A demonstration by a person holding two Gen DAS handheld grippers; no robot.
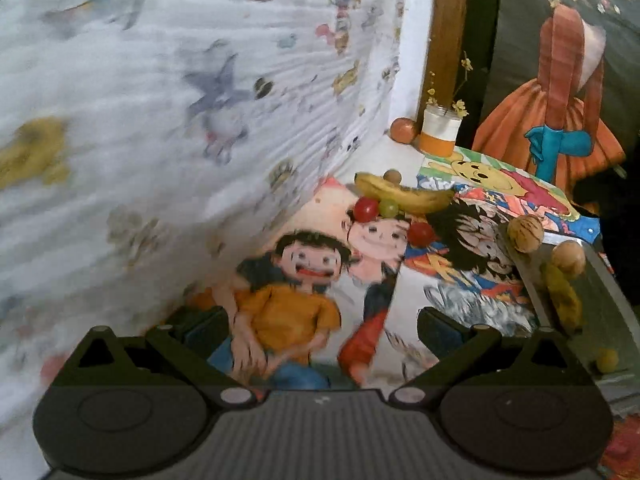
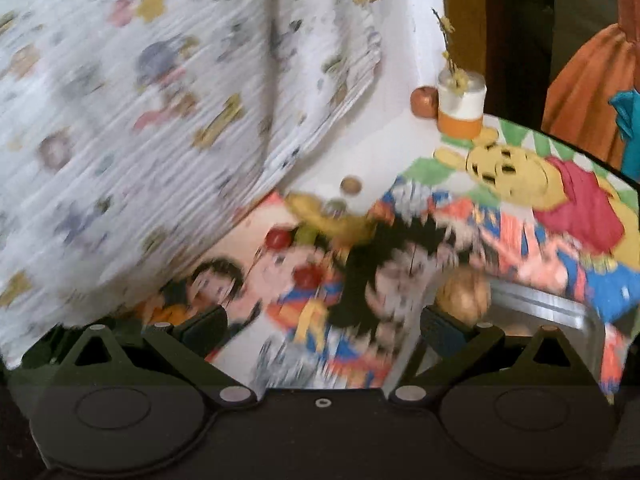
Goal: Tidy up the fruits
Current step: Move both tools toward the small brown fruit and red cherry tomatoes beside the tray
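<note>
A home, likely a child's room: cartoon-print cloth point(image 1: 304, 280), patterned curtain point(image 1: 160, 120), flower jar point(image 1: 440, 130).

Cartoon-print table point(image 1: 400, 312) carries banana point(image 1: 404, 194), metal tray point(image 1: 600, 300).

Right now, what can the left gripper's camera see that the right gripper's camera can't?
Only the left wrist view shows the small yellow-green grape and a second yellow banana in the metal tray. Only the right wrist view shows nothing extra that I can tell; it is blurred. Both share the long yellow banana, round red fruits and orange-and-white jar.
</note>
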